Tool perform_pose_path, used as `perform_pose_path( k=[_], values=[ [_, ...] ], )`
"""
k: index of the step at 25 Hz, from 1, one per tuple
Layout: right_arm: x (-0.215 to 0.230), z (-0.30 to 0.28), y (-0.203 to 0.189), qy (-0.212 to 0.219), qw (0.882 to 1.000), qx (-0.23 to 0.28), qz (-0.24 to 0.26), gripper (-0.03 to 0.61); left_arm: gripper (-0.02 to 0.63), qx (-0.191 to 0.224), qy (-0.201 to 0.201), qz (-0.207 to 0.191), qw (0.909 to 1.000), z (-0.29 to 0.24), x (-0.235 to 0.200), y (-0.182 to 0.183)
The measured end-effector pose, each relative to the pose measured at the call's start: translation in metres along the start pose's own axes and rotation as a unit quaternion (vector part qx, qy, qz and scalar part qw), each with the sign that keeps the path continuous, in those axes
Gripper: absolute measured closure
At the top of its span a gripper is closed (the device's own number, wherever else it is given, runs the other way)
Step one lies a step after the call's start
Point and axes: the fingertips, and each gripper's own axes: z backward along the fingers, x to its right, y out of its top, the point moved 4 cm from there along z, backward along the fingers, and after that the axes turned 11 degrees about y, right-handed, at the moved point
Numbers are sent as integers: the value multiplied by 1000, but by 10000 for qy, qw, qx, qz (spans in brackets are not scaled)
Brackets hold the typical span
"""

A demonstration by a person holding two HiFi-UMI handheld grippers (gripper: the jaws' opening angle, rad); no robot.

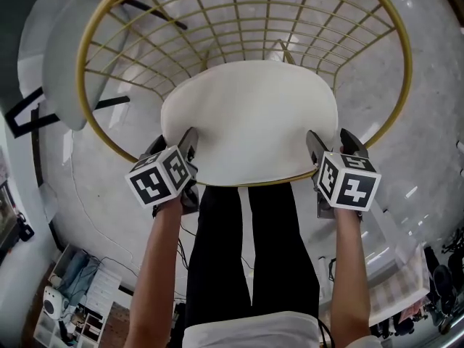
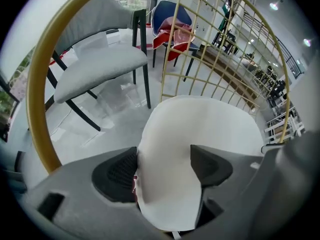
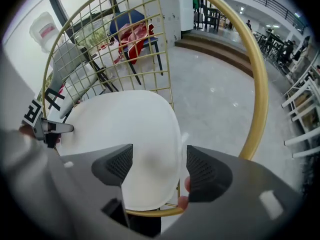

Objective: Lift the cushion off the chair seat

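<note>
A white cushion (image 1: 250, 122) lies on the seat of a gold wire chair (image 1: 94, 122). My left gripper (image 1: 174, 149) is at the cushion's front left edge and my right gripper (image 1: 330, 142) at its front right edge, both pointing steeply down. In the left gripper view the left gripper (image 2: 162, 166) stands open with the cushion (image 2: 200, 129) edge between its jaws, close against the left pad. In the right gripper view the right gripper (image 3: 154, 166) stands open astride the cushion (image 3: 125, 124) rim, above the gold seat ring (image 3: 150, 213).
The chair's gold hoop (image 2: 40, 94) and wire back (image 3: 125, 29) curve around the cushion. A grey chair with black legs (image 1: 61, 56) stands to the left. A blue chair with red cloth (image 2: 172, 26) stands behind. The person's black-trousered legs (image 1: 246, 252) are at the seat front. Boxes (image 1: 72, 299) lie on the floor.
</note>
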Motion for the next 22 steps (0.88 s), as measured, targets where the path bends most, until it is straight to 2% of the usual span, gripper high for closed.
perform_pose_path(
  k=[7, 17, 19, 22],
  values=[
    [5, -13, -4, 71, 9996, -206, -168, 232, 275, -111, 62, 57, 9999, -4, 0, 2],
    [4, -22, -6, 84, 9992, -262, -304, 236, 302, -268, -272, 204, 9991, -12, 4, 1],
    [4, -21, -6, 75, 9992, -260, -298, 249, 316, -311, -415, 236, 9984, -12, 5, 0],
    [7, -15, -6, 11, 9996, -178, -208, 308, 334, -342, -575, 231, 9975, -12, 6, 0]
  ],
)
